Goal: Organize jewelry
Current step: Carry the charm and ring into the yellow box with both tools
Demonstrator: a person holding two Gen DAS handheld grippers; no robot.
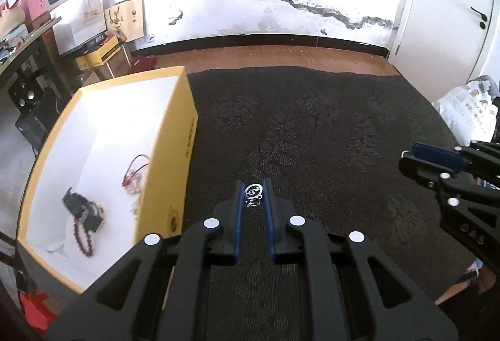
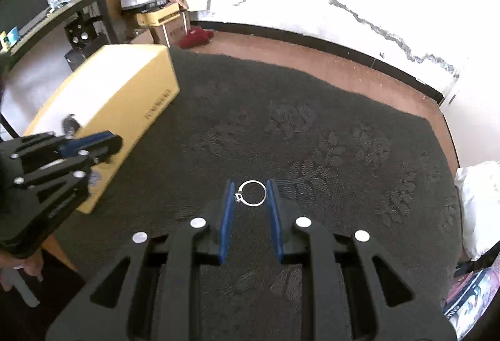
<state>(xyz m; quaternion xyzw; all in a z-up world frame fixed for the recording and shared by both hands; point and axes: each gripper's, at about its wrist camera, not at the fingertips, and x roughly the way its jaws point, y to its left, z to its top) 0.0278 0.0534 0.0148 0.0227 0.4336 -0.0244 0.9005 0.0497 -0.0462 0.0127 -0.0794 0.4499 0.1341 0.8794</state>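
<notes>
Between the blue pads of my left gripper [image 1: 253, 185] sits a small round silver charm [image 1: 253, 191], gripped above the dark patterned cloth [image 1: 312, 128]. My right gripper [image 2: 251, 185] is shut on a thin silver ring [image 2: 239, 196] with a small stone setting, also lifted off the cloth. A yellow box [image 1: 187, 128] with a white inside stands to the left. It holds a red cord necklace [image 1: 134, 172], a dark red bead bracelet [image 1: 82, 239] and a black piece [image 1: 75, 200]. Each gripper shows in the other's view: the right gripper [image 1: 406, 161] and the left gripper [image 2: 109, 149].
The cloth-covered table ends at a wooden floor [image 1: 281, 55] and a cracked white wall. Bags and cartons [image 1: 93, 28] are stacked at the back left beside a desk. A white patterned bundle [image 2: 478, 203] lies at the table's right edge. A hand [image 2: 28, 269] shows at lower left.
</notes>
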